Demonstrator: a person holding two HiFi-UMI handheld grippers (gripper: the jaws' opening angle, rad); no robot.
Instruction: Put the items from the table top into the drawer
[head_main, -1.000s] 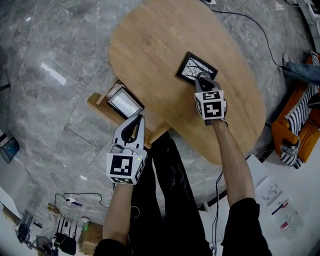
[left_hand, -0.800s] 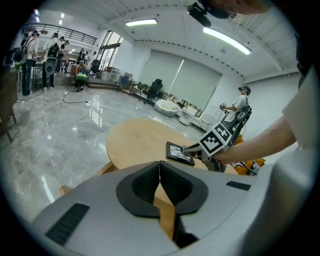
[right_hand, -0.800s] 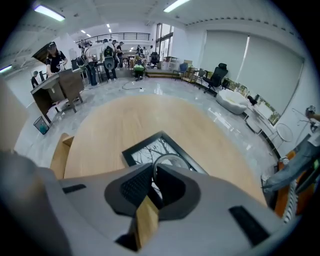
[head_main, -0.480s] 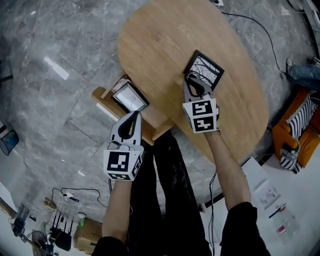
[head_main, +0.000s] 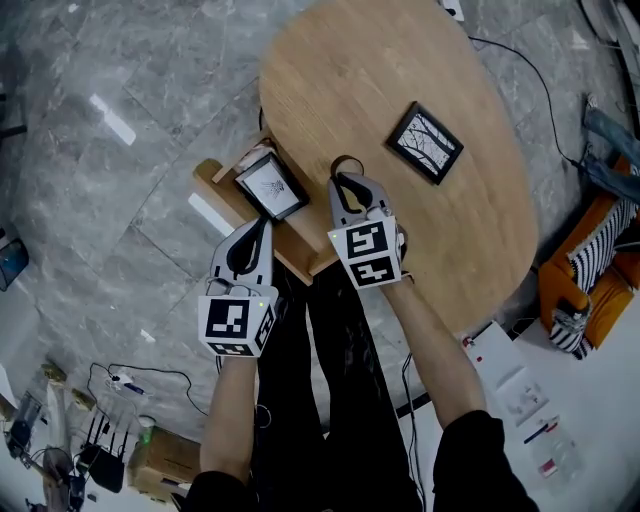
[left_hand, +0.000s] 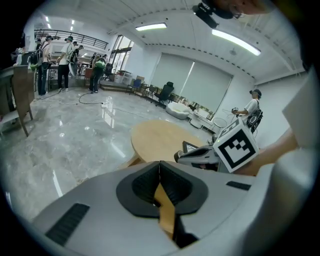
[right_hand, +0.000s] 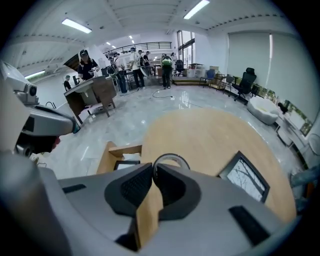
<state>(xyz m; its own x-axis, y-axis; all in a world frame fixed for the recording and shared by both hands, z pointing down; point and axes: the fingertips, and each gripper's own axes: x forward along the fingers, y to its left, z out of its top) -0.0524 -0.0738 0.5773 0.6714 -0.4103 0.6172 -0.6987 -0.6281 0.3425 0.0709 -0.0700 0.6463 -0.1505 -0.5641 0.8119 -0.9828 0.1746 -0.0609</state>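
Note:
A black-framed picture (head_main: 425, 142) lies on the oval wooden table (head_main: 380, 70). A second framed picture (head_main: 270, 187) lies inside the open wooden drawer (head_main: 212, 182) at the table's left edge. My right gripper (head_main: 347, 183) is over the table's near-left rim beside the drawer, shut on a thin dark ring (head_main: 336, 164). In the right gripper view the ring (right_hand: 171, 155) sticks out past the pinched jaws (right_hand: 154, 167), with the drawer (right_hand: 117, 149) to its left and the table's picture (right_hand: 245, 177) to its right. My left gripper (head_main: 263, 222) hangs shut and empty just in front of the drawer.
An orange and striped bundle (head_main: 590, 270) lies on the floor to the right, with papers (head_main: 520, 390) nearer. Cables and a box (head_main: 160, 460) sit at lower left. The person's legs stand close to the table's near edge. People stand far across the room (left_hand: 65, 60).
My right gripper has left the picture on the table and travelled left toward the drawer, carrying the ring. My left gripper has shifted slightly beside the drawer, still shut.

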